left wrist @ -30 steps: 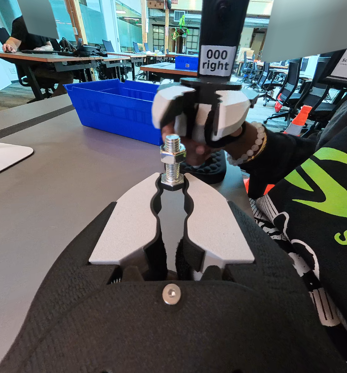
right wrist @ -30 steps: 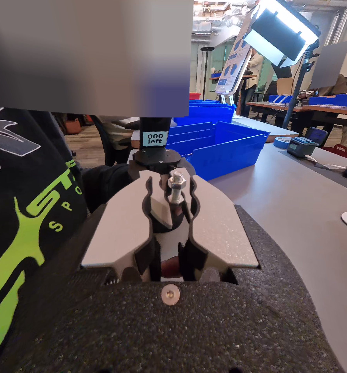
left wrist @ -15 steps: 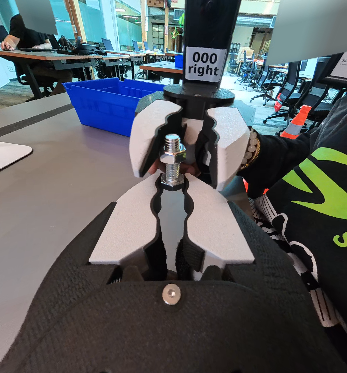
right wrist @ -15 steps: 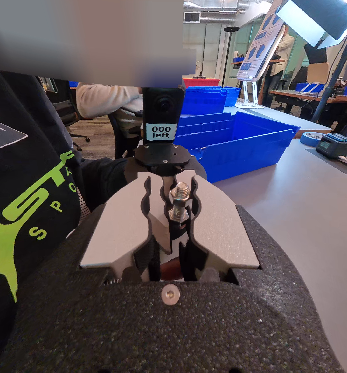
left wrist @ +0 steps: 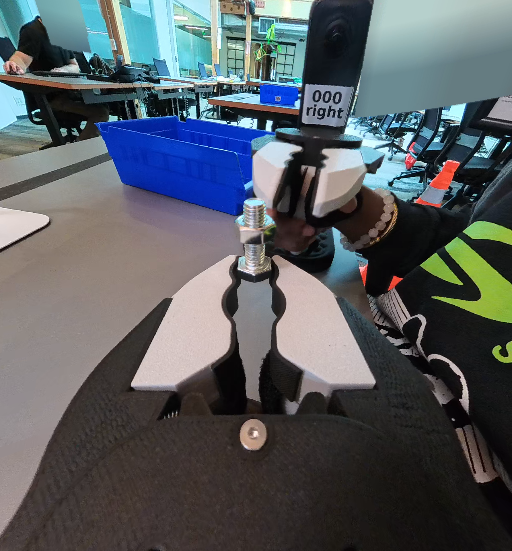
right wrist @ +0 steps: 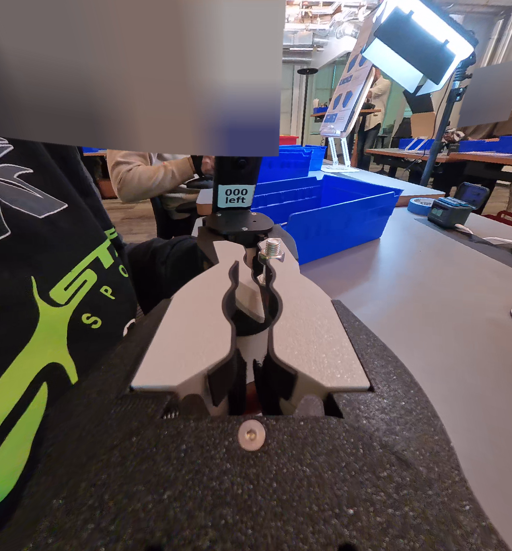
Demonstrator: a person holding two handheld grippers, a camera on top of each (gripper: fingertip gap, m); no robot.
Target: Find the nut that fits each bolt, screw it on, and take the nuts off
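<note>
Left wrist view: left gripper (left wrist: 254,269) pinches upright bolt (left wrist: 253,256) by its head, nut (left wrist: 254,229) midway up; right gripper (left wrist: 303,205) nearly closed, empty, beside it.

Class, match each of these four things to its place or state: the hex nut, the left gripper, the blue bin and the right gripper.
Things:
1. silver hex nut
2. left gripper
3. blue plastic bin
4. right gripper

Places or states:
A. stands on the grey table
B. threaded partway down the silver bolt
C. clamped on the bolt's hex head
D. beside the bolt, holding nothing

Pairs: 1-B, 2-C, 3-A, 4-D
</note>
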